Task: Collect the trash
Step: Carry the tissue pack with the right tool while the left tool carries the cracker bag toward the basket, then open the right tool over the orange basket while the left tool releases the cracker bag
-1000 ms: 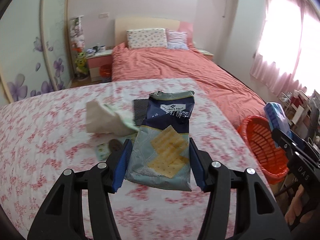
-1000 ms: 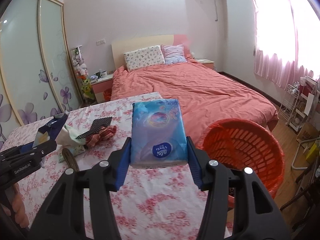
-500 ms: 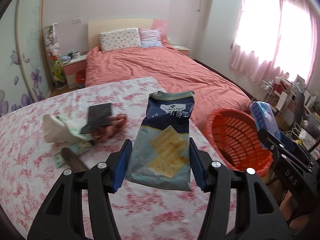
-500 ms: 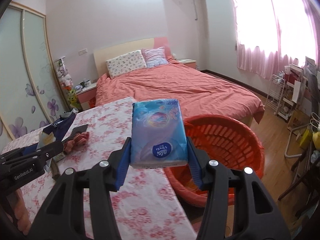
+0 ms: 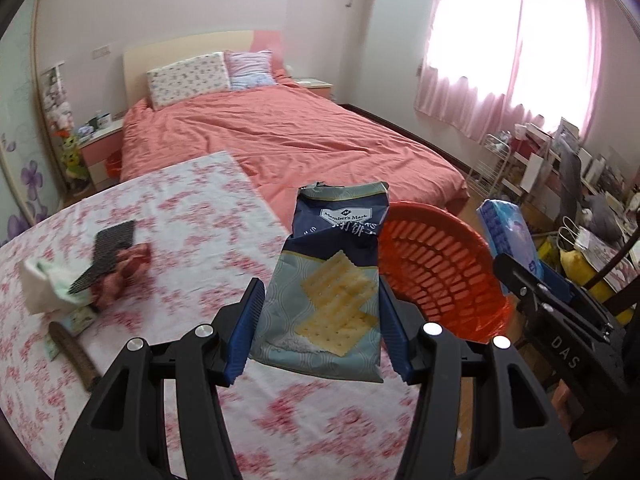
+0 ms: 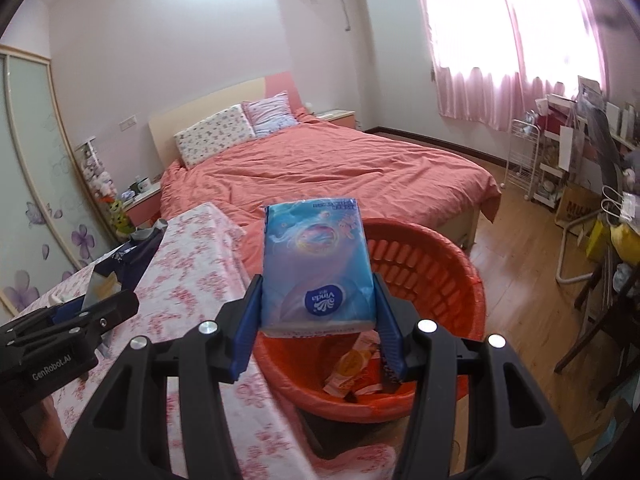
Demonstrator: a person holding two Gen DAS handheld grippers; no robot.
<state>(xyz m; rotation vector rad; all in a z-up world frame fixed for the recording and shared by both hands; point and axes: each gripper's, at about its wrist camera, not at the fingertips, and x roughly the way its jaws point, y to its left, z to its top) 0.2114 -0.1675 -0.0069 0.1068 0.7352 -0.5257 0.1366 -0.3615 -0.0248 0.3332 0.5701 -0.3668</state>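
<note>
My left gripper (image 5: 320, 328) is shut on a blue cracker bag (image 5: 332, 284) and holds it above the table's right edge, beside the orange basket (image 5: 436, 264). My right gripper (image 6: 316, 320) is shut on a blue tissue pack (image 6: 316, 268) and holds it over the orange basket (image 6: 440, 280), which has wrappers (image 6: 352, 372) in its bottom. The tissue pack also shows in the left wrist view (image 5: 508, 236), and the cracker bag in the right wrist view (image 6: 128, 256).
The floral-clothed table (image 5: 192, 216) carries a pile of trash at the left: a black mesh piece (image 5: 108, 256), red crumpled scrap (image 5: 124, 272), white paper (image 5: 36, 288) and a brown stick (image 5: 74, 352). A pink bed (image 6: 328, 172) stands behind. Shelves and bags (image 6: 580, 184) stand at the right.
Both grippers have swung to the right with their loads. The tissue pack is now over the basket, and the cracker bag has come to the table's right edge beside it.
</note>
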